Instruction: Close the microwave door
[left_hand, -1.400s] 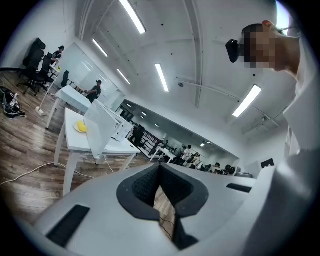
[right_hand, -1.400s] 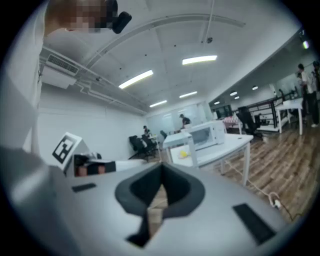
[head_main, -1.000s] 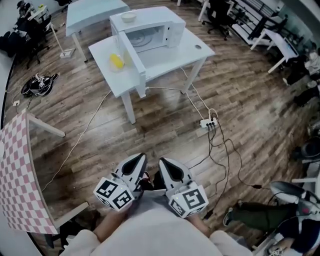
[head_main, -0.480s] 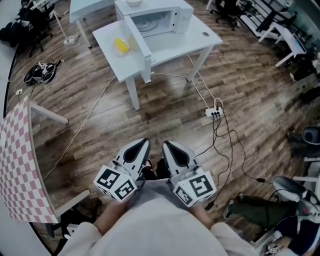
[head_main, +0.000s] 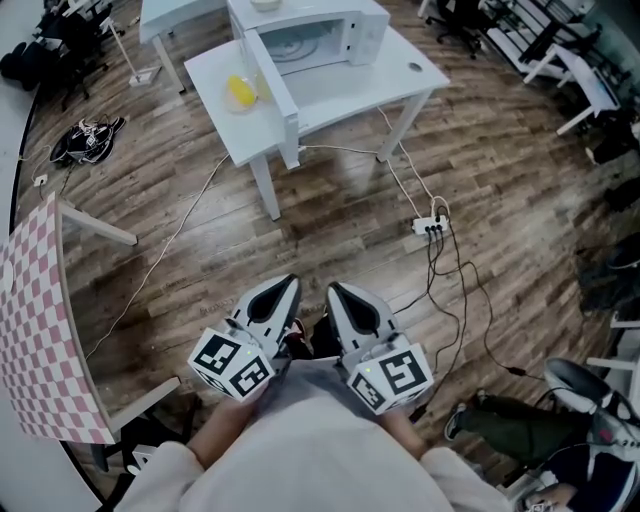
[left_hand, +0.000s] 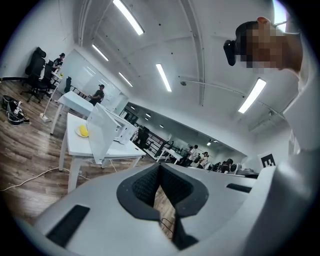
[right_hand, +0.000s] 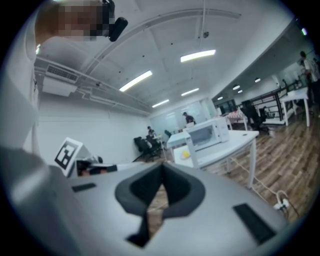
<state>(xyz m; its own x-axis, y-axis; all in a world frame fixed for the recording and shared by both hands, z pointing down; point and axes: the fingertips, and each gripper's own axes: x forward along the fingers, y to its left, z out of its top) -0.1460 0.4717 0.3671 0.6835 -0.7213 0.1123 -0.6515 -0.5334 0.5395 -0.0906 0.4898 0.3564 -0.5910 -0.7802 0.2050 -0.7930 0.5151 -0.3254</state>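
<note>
A white microwave (head_main: 318, 28) stands on a white table (head_main: 370, 85) far ahead at the top of the head view. Its door (head_main: 272, 88) hangs wide open toward me, past the table's front edge. A yellow object (head_main: 239, 92) lies on a plate left of the door. My left gripper (head_main: 284, 287) and right gripper (head_main: 340, 293) are held side by side low against my body, both shut and holding nothing, far from the microwave. The left gripper view shows the open door (left_hand: 102, 134) beyond my left gripper (left_hand: 160, 169). The right gripper view shows the microwave (right_hand: 209, 132) beyond my right gripper (right_hand: 162, 170).
Wooden floor lies between me and the table. A power strip (head_main: 430, 227) with trailing black cables sits on the floor to the right. A pink checkered table (head_main: 35, 330) is at the left. A dark bundle (head_main: 85, 140) lies on the floor at far left. Office chairs and desks fill the right edge.
The head view has shifted, so the table and microwave sit higher in the picture than a second ago. Both grippers keep the same shut pose against my body.
</note>
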